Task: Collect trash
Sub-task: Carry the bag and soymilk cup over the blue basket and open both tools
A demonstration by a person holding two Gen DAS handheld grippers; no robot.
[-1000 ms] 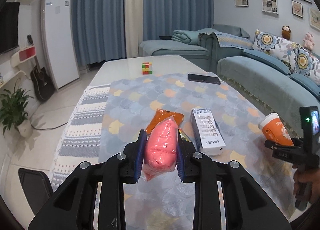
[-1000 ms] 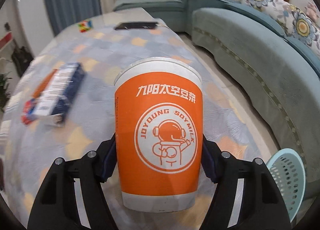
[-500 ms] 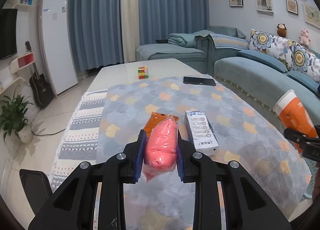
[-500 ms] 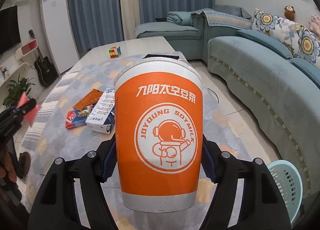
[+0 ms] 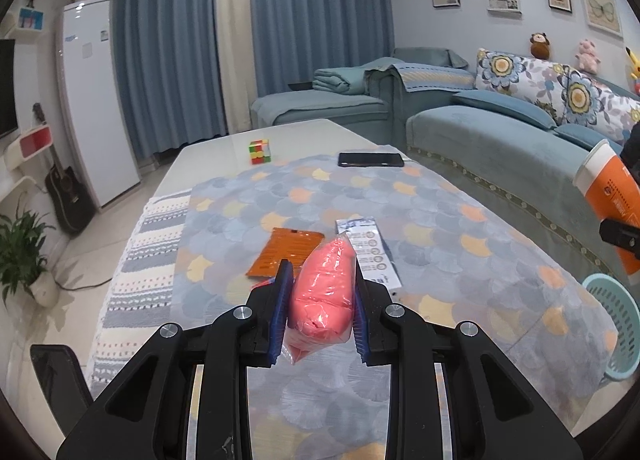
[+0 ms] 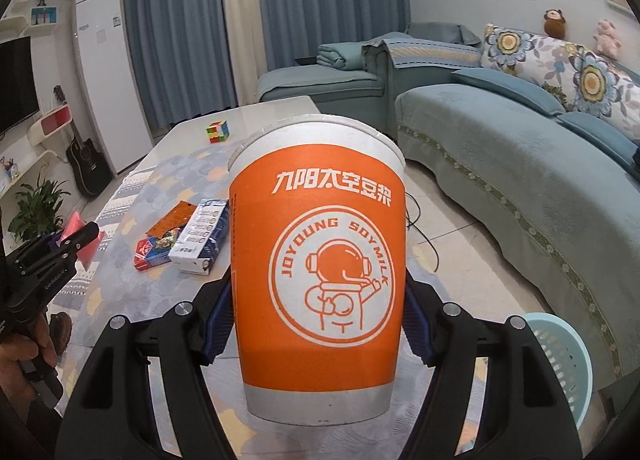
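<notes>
Both grippers are loaded as I see it: my left gripper pinches the pink bag above the table, my right gripper clamps the upright orange cup near the basket.

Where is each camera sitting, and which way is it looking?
Left wrist view: on the left gripper, looking along its fingers across the table toward the curtains; its black fingers clamp a pink bag.
Right wrist view: on the right gripper, facing the same way; its fingers clamp an orange cup, and the person's hand shows at the left edge.
Both views show the white box, puzzle cube, sofa and blue basket.
</notes>
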